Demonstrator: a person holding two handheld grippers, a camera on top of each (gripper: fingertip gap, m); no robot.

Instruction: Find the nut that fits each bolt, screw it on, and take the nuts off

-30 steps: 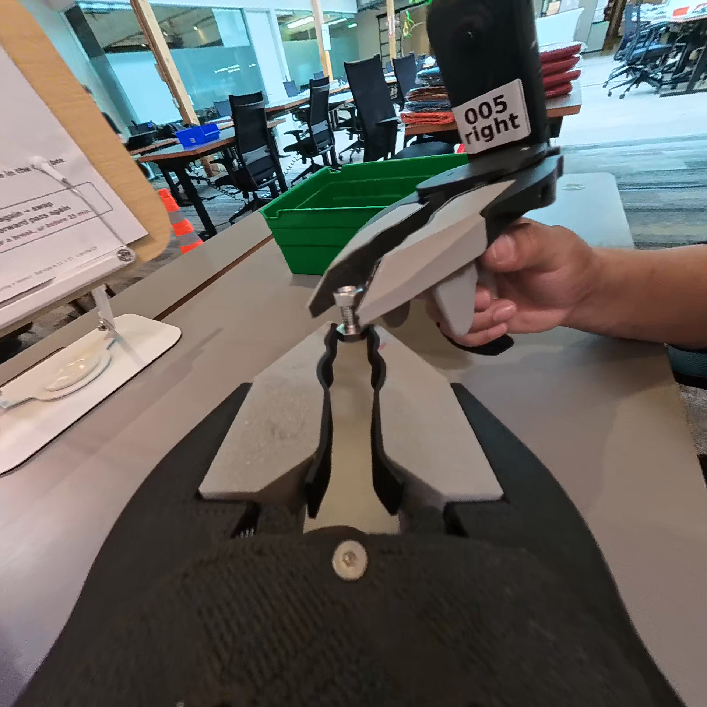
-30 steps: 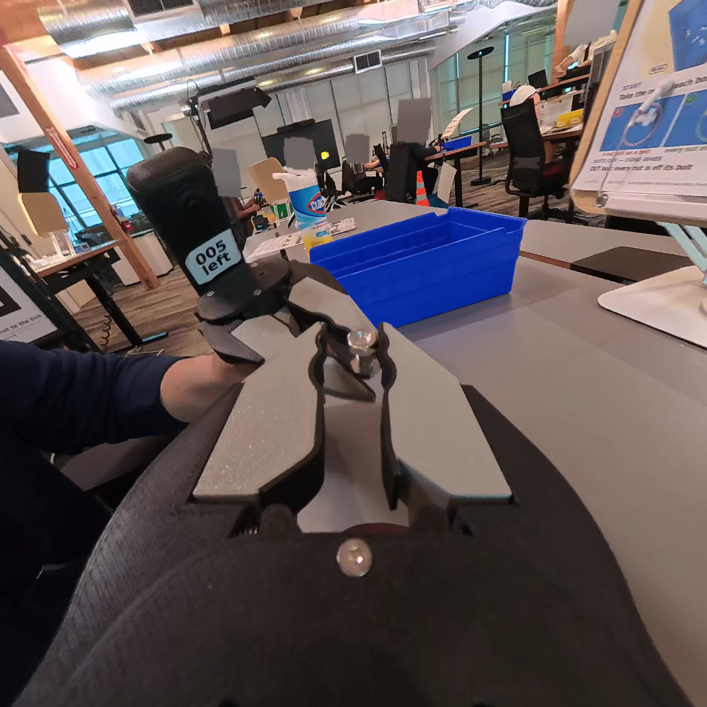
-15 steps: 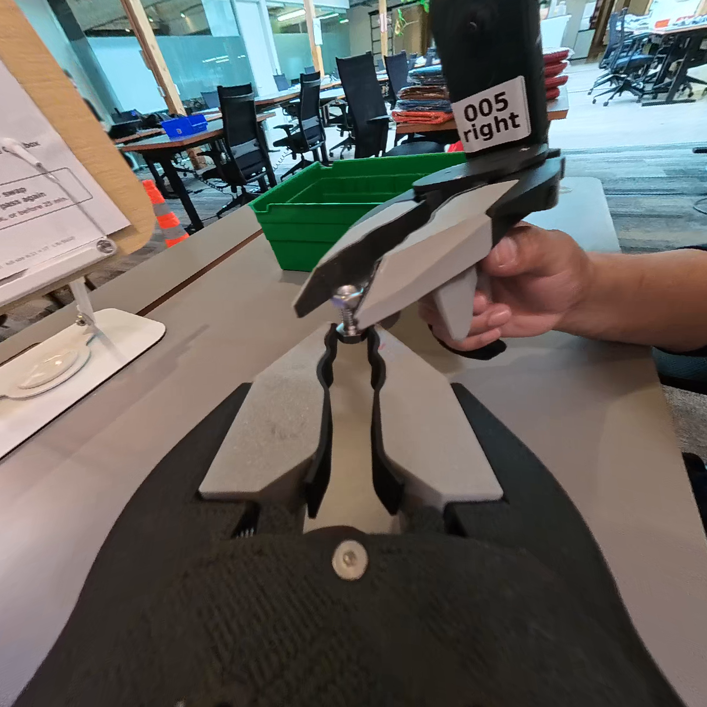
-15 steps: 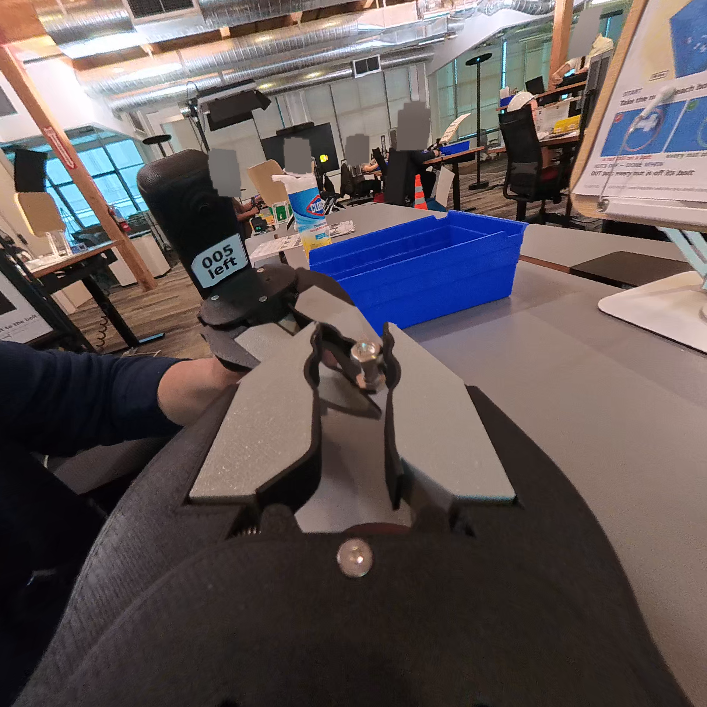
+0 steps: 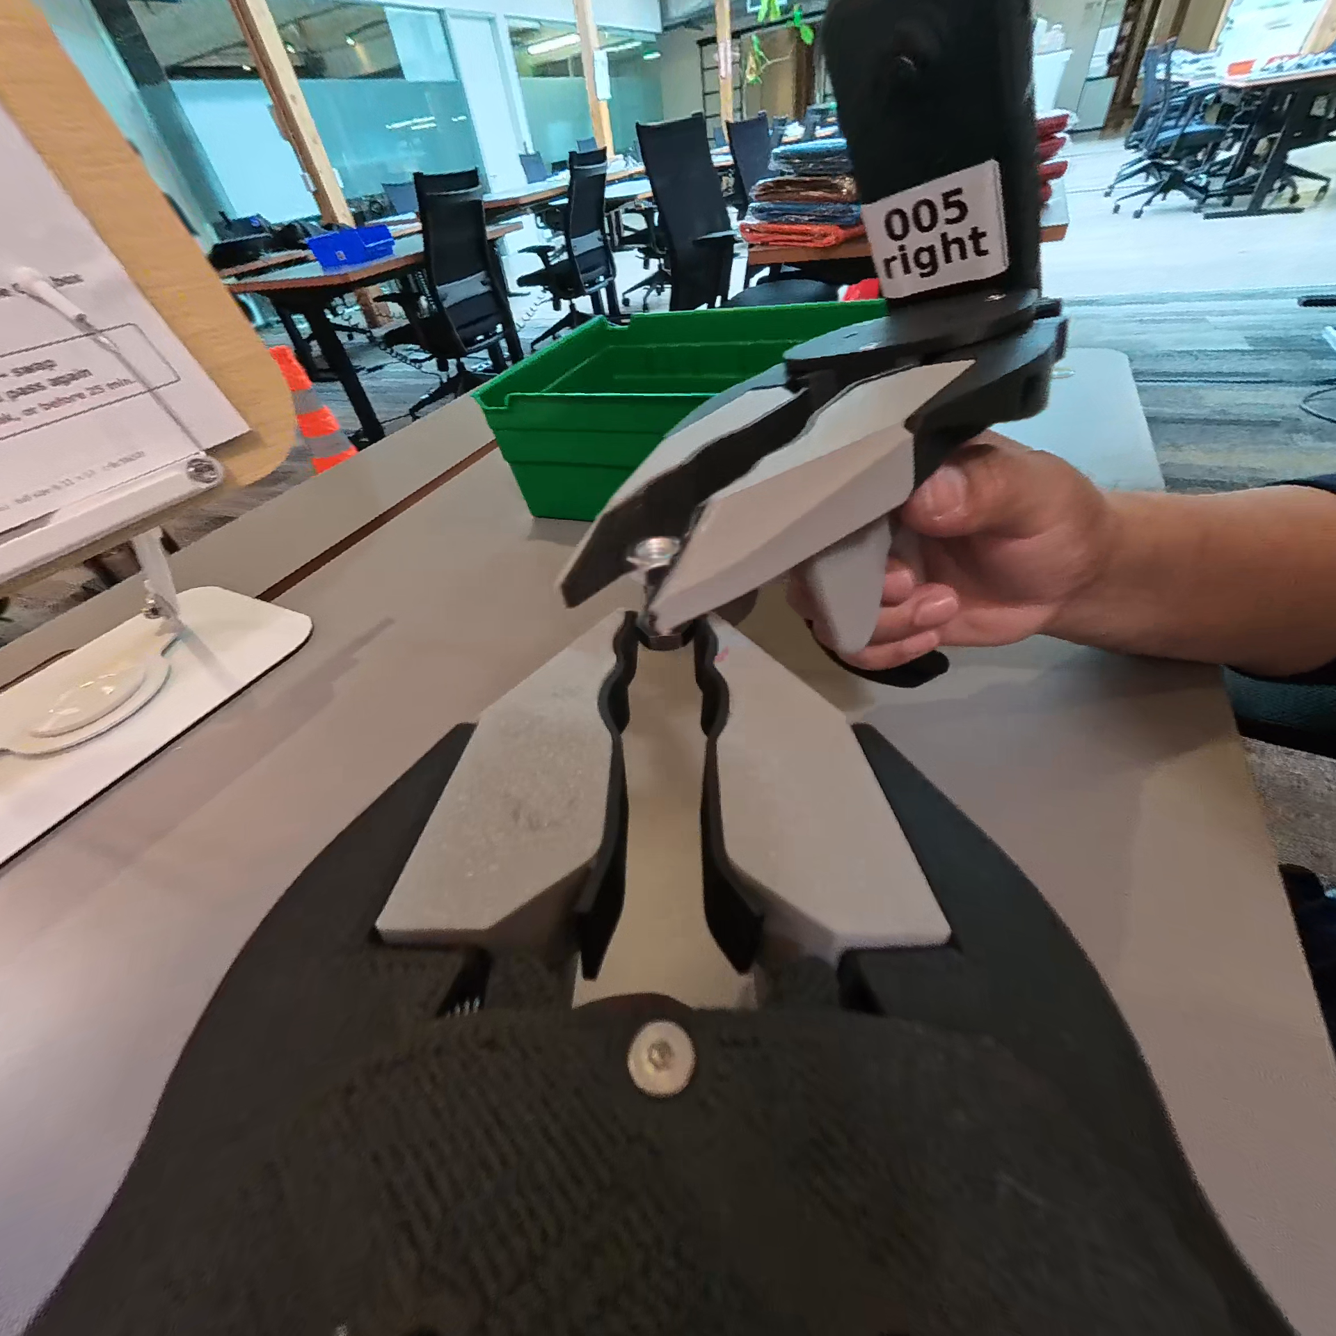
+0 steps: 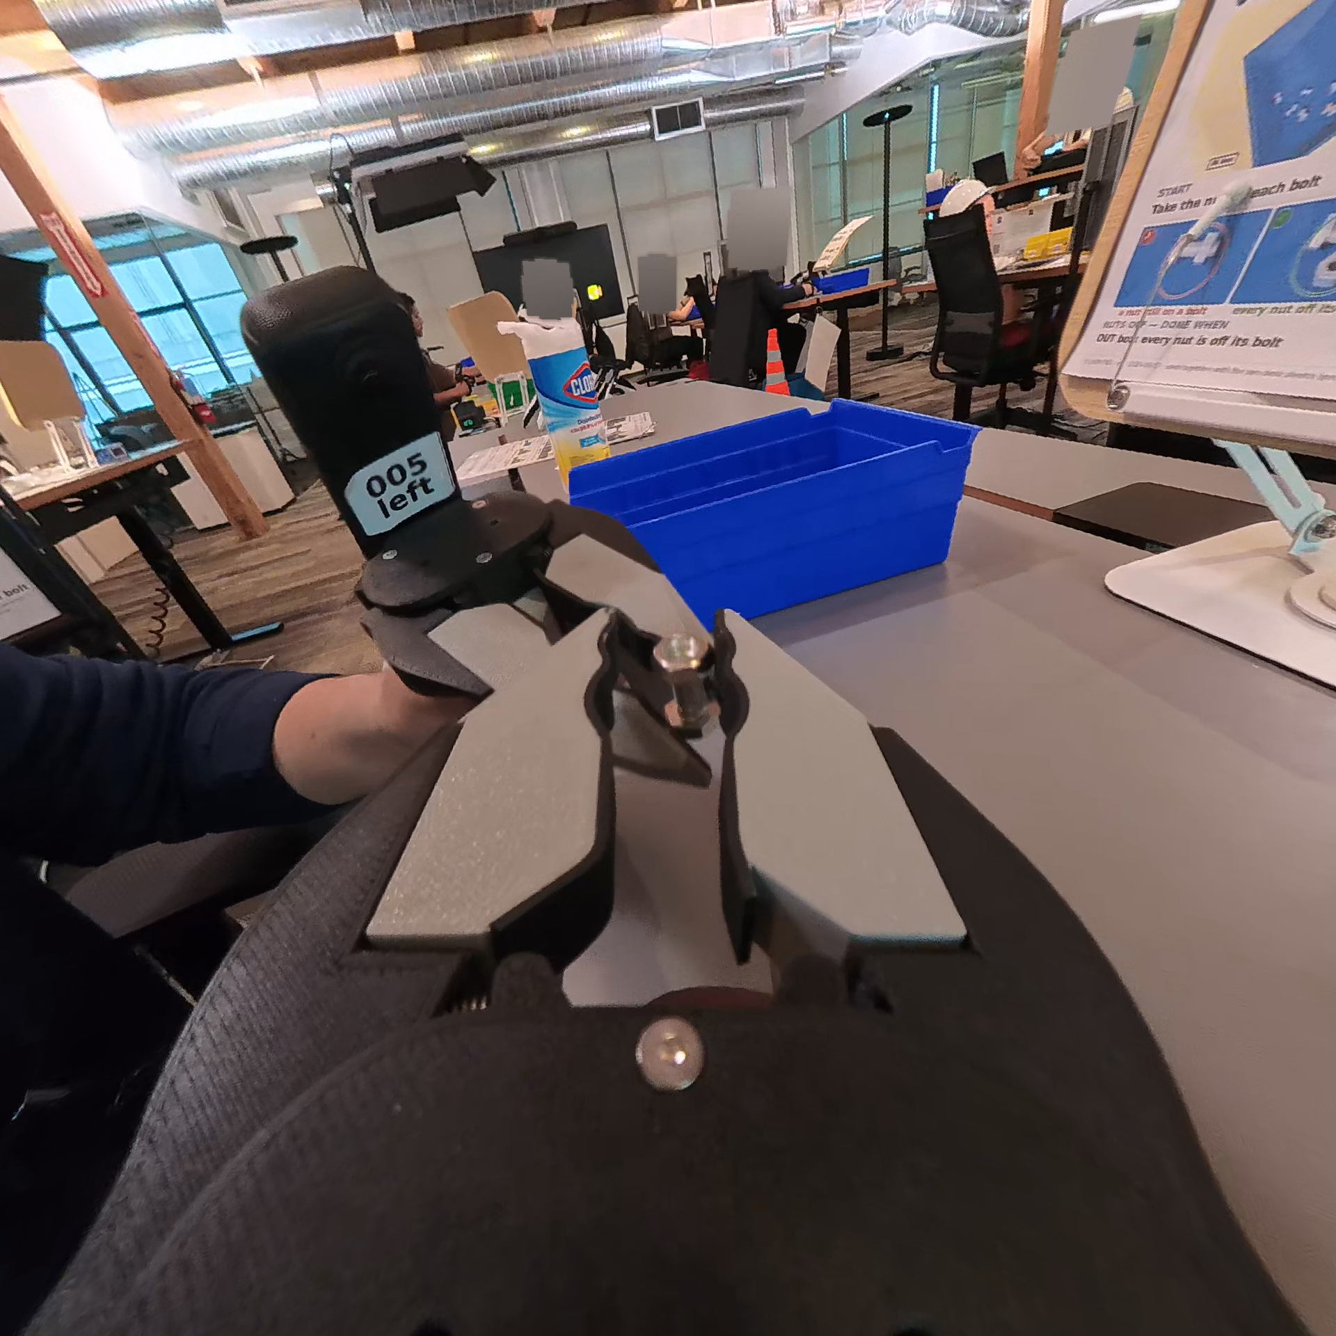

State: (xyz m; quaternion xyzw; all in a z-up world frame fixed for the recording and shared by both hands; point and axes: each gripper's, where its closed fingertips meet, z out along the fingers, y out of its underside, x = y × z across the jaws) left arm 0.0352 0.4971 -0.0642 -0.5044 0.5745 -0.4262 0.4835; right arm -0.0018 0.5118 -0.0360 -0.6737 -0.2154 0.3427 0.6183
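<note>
A: How will the small silver steel bolt [image 6: 685,676] handle?

B: I judge it light, stiff and slippery; better to take the hexagonal head and the flat sides of the dark hexagonal nut [image 5: 664,639].

A: And the grippers?

B: The left gripper [image 5: 664,643] is nearly closed, pinching the nut. The right gripper [image 6: 669,661] pinches the bolt head, above the grey table [image 6: 1012,723].

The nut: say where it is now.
In the left wrist view the nut sits at centre, pinched at the left gripper tips, on the bolt under the right gripper.
</note>
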